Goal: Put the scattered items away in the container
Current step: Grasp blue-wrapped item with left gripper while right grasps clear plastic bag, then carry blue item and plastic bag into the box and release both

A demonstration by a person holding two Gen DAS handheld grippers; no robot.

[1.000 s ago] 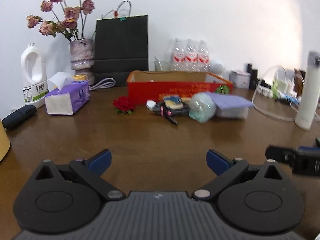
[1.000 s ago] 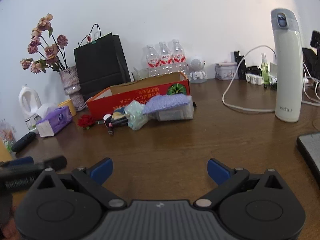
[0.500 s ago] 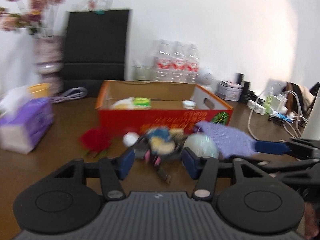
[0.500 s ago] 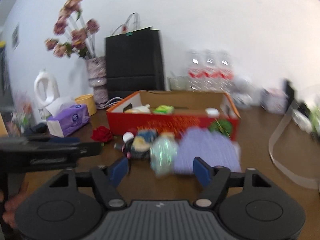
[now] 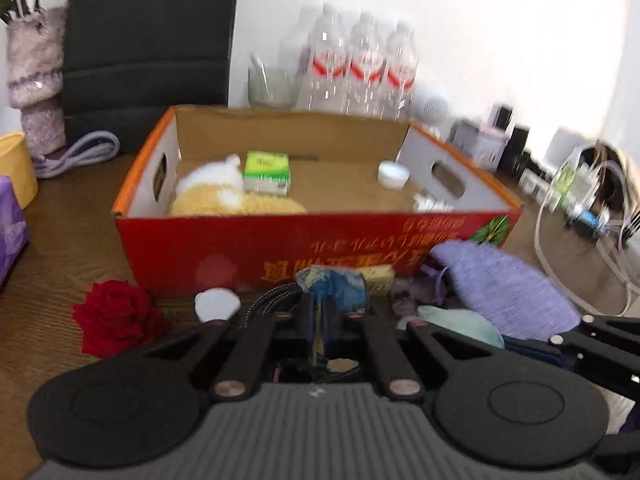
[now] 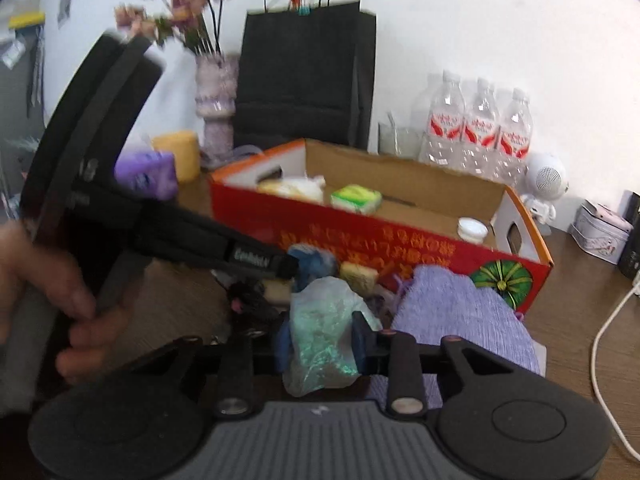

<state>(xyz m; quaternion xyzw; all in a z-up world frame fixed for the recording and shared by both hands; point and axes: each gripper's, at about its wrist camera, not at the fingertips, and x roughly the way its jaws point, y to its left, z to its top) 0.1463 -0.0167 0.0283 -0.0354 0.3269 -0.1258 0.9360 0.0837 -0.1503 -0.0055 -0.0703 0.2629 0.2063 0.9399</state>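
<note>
The left gripper (image 5: 320,330) has just been closing; its jaws now sit together, pinching a blue crumpled item (image 5: 334,286) at the near side of the red cardboard box (image 5: 224,248). The right gripper (image 6: 322,338) has also been closing, and its jaws clamp a pale green plastic bag (image 6: 324,328). Just right of the bag lies a purple cloth (image 6: 452,312). A red rose (image 5: 116,316) rests on the counter (image 5: 72,220) at near left. Inside the box sit a green tissue pack (image 5: 267,171), a white cap (image 5: 393,174) and a plush toy (image 5: 224,192). Water bottles (image 5: 360,68) stand beyond the box
</note>
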